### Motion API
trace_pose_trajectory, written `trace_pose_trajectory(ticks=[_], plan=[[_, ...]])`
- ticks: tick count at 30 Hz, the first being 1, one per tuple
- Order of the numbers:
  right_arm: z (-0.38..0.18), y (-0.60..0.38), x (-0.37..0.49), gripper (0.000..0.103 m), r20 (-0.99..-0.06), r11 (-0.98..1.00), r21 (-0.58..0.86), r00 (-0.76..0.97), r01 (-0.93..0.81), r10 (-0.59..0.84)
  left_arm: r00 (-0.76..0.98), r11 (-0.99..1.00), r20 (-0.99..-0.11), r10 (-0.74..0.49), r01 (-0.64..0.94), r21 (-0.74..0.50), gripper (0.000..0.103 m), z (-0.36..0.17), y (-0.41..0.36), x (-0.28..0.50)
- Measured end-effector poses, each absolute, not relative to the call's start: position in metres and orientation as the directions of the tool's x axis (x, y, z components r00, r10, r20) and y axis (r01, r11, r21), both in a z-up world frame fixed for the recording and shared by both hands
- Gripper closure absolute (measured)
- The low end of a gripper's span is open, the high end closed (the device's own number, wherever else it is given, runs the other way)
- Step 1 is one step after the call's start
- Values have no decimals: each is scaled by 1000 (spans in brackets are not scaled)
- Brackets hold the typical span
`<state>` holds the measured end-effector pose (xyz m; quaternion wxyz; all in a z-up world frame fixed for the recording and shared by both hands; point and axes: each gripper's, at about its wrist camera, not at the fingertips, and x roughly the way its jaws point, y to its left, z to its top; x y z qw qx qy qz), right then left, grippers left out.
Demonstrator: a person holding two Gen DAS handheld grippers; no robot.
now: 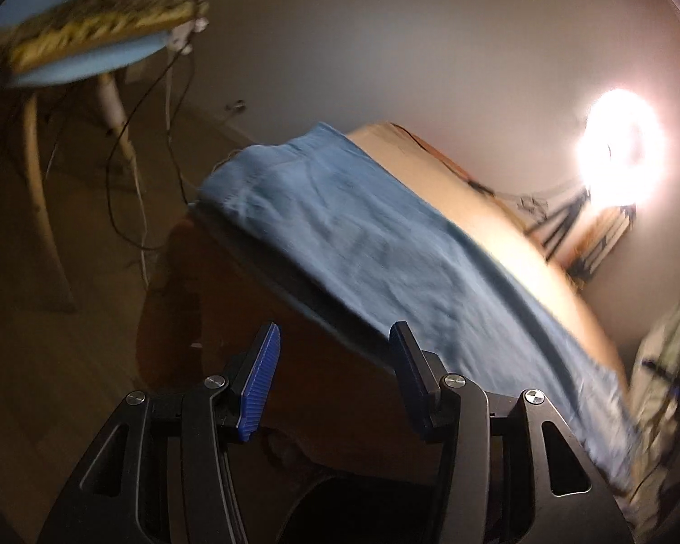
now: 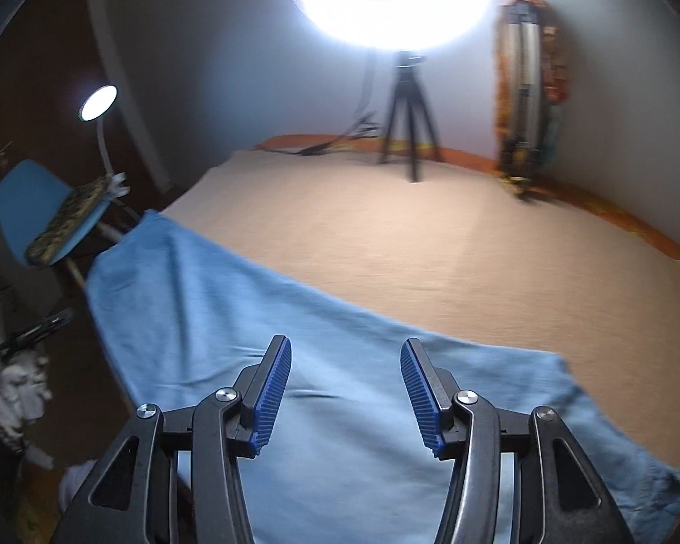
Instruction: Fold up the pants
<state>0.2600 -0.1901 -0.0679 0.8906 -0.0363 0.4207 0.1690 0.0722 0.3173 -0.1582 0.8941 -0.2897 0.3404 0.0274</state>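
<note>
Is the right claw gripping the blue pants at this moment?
No, the right claw hangs open above the pants, with bare cloth showing in the wide gap between its blue pads.

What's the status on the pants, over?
Left gripper open, empty. Right gripper open, empty, over the pants. Pants spread along the bed edge. Nothing lying on them.

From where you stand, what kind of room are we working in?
Probably a bedroom set up for recording: the blue pants lie on a wide beige bed, a ring light on a tripod stands at its far side, and a blue chair sits beside it.
</note>
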Motion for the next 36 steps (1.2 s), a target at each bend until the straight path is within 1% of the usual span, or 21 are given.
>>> trace_pose_trajectory(ticks=[3,8,15,20,25,31,34,36], plan=[[-71,-165,257,50,-765,927,76,575,-367,290,776,804,-607,-171,-246,-541,54,-165,330,82],[-68,-151,245,50,-762,919,76,572,-386,303,792,739,-579,-195,-270,-618,54,-179,344,94],[-62,-150,234,50,-768,929,51,580,-368,271,815,617,-528,-239,-293,-731,54,-201,367,98],[-61,-153,232,50,-768,939,48,589,-339,252,831,568,-493,-258,-283,-773,53,-205,374,94],[-64,-152,231,50,-774,939,43,583,-341,247,851,585,-465,-242,-255,-770,53,-194,376,89],[-67,-150,232,50,-778,938,46,576,-345,250,838,620,-502,-215,-280,-733,53,-191,376,96],[-68,-149,229,50,-779,935,38,576,-351,248,829,655,-535,-166,-313,-688,53,-187,381,97],[-69,-148,229,50,-781,935,30,576,-352,242,822,681,-556,-124,-337,-650,51,-183,386,99]])
